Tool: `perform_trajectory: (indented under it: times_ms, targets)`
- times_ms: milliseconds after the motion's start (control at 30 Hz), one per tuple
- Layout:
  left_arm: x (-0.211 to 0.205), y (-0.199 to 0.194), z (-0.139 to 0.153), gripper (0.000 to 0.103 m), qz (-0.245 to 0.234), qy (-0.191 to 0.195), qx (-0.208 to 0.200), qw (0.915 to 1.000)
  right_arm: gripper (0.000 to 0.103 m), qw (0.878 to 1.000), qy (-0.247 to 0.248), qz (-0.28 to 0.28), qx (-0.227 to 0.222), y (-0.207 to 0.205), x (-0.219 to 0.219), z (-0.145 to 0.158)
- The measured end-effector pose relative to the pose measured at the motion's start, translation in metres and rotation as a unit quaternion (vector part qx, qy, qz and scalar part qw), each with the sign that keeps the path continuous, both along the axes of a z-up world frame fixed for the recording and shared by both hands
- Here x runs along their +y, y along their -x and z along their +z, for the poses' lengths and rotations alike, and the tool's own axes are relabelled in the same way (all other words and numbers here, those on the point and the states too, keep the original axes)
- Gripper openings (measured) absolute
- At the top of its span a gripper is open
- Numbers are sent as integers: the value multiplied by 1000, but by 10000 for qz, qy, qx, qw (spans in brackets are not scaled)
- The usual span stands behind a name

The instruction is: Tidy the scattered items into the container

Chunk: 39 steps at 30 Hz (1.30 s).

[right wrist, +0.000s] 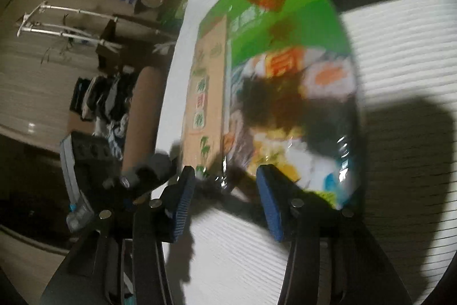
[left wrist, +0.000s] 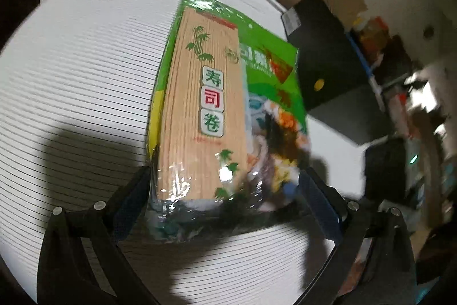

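**Glossy film over bamboo: a flat, slippery packet between two grippers**

Glossy green plastic wraps the sushi mat packet (left wrist: 200, 93), which lies flat on the white ribbed mat (left wrist: 85, 70) covering the table. Through the film a pale bamboo rolling mat shows on the left half, and a printed picture of sushi fills the right half. No container can be made out with certainty in either view; a dark box (left wrist: 322, 56) stands at the far right of the table, but whether it is the target cannot be told.

The left gripper (left wrist: 225, 190) has its fingers spread wide, one on each side of the near end of the packet. The film seems to reach both fingers, yet whether they press on it cannot be told from this view. The right gripper (right wrist: 225, 190) stands at the near edge too, its blue ribbed pads (right wrist: 182, 205) at a middling gap with a shadowed bit of the packet's edge between them; contact is too blurred to settle.

As a judgement, the packet should be light and fairly stiff along the bamboo slats, though it may flex or roll across them. The film looks slick and shows loose, crinkled margins at the near end, so a pinch on the film alone could slip or tear. The safer hold is likely across the bamboo part itself, near its end, with the other gripper steadying the printed side.
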<state>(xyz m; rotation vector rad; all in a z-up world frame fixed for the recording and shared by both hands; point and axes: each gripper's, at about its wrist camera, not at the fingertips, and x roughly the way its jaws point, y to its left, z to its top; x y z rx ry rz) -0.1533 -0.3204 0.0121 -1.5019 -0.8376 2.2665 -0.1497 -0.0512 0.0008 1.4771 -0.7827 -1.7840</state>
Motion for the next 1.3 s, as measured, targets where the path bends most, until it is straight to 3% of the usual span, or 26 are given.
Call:
perform_trajectory:
  times_ms: [100, 167, 233, 300, 433, 467, 500, 533, 567, 667, 767, 833, 900, 967, 1033, 1100, 1133, 1167, 1233, 1300]
  targets:
    - [-5, 1, -2, 100, 189, -465, -52, 9987, 30, 9992, 278, -178, -239, 1, 9, -10]
    - [-5, 1, -3, 100, 223, -952, -28, 9952, 14, 9983, 375, -258, -372, 3, 16, -18]
    - [-4, -3, 1, 100, 205, -1471, 143, 9888, 6, 9973, 475, -283, -490, 4, 21, -24]
    - [1, -3, 3, 100, 79, -1417, 232, 9896, 5, 9965, 551, -282, -559, 5, 23, -26]
    - [9, 1, -10, 95, -86, -1244, 14, 9922, 9, 9974, 477, -45, -542, 4, 14, -23]
    - [14, 0, -9, 73, -123, -1103, -28, 9938, 10, 9980, 398, -10, -485, 3, 13, -20]
    - [19, 0, -9, 54, -107, -710, -177, 9973, 12, 9987, 320, -13, -404, 2, 14, -17]
    - [22, -1, -9, 12, -4, -175, -330, 9993, 19, 9992, 239, -44, -310, 1, 17, -12]
    - [21, -2, -10, 11, 116, -16, -384, 9992, 32, 9997, 138, -77, -192, 0, 21, -6]
    - [18, -6, -10, 11, 212, -184, -416, 9987, 61, 9983, -400, -233, 365, -6, 43, 20]
    - [19, -10, -2, 11, 222, -506, -350, 9979, 81, 9875, -1063, -666, 951, -11, 80, 43]
    - [17, -15, 3, 11, 324, -1028, -296, 9937, 84, 9877, -929, -977, 789, -8, 108, 41]
    - [16, -23, 12, 12, 351, -1493, -213, 9879, 84, 9919, -517, -1129, 247, -6, 130, 26]
    - [20, -33, 22, 13, 222, -1683, -167, 9853, 84, 9939, -118, -1082, -184, -9, 139, 13]
    - [31, -42, 34, 14, -91, -1605, -143, 9869, 84, 9922, 532, -1029, -451, -15, 142, 2]
    - [37, -51, 40, 14, -306, -1434, -182, 9890, 81, 9878, 1053, -923, -674, -15, 133, -7]
    - [38, -54, 40, 14, -361, -1360, -237, 9898, 69, 9866, 1205, -800, -748, -14, 125, -9]
    - [38, -56, 39, 14, -386, -1279, -280, 9906, 43, 9876, 1216, -652, -753, -14, 115, -8]
    - [34, -62, 40, 15, -374, -1122, -367, 9923, 23, 9950, 846, -248, -475, -19, 92, 6]
    - [31, -67, 43, 15, -345, -886, -370, 9948, 23, 9996, 136, 203, 134, -31, 68, 32]
